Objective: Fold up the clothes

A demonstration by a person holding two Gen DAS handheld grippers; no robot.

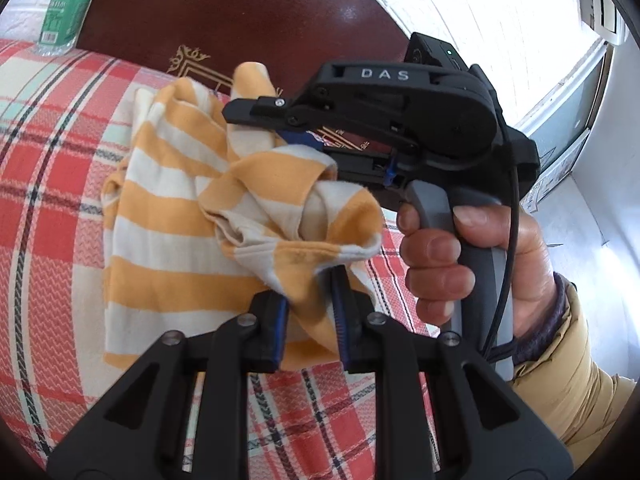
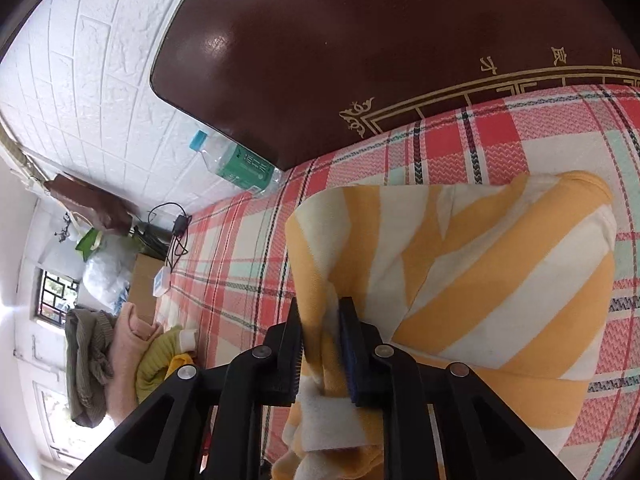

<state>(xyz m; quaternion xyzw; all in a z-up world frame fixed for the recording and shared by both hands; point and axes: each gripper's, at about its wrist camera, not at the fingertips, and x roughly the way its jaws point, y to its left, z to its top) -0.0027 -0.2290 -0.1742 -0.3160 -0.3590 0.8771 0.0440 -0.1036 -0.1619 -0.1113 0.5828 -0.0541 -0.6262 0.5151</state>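
Both tongs grip the striped garment (image 1: pixel 176 240): my left tongs (image 1: pixel 310 320) are pinched on a bunched orange-and-white fold, and my right tongs (image 2: pixel 322 354) have a thick edge of it between nearly closed pads. Ahead of the tongs the cloth lies on a red plaid bedspread (image 2: pixel 248 248). Beyond it rises a dark wooden headboard (image 2: pixel 320 40), with a green-labelled bottle (image 2: pixel 240 166) at its foot and a white brick-pattern wall (image 2: pixel 88 64) behind. My right hand (image 1: pixel 472 256) shows in the left view.
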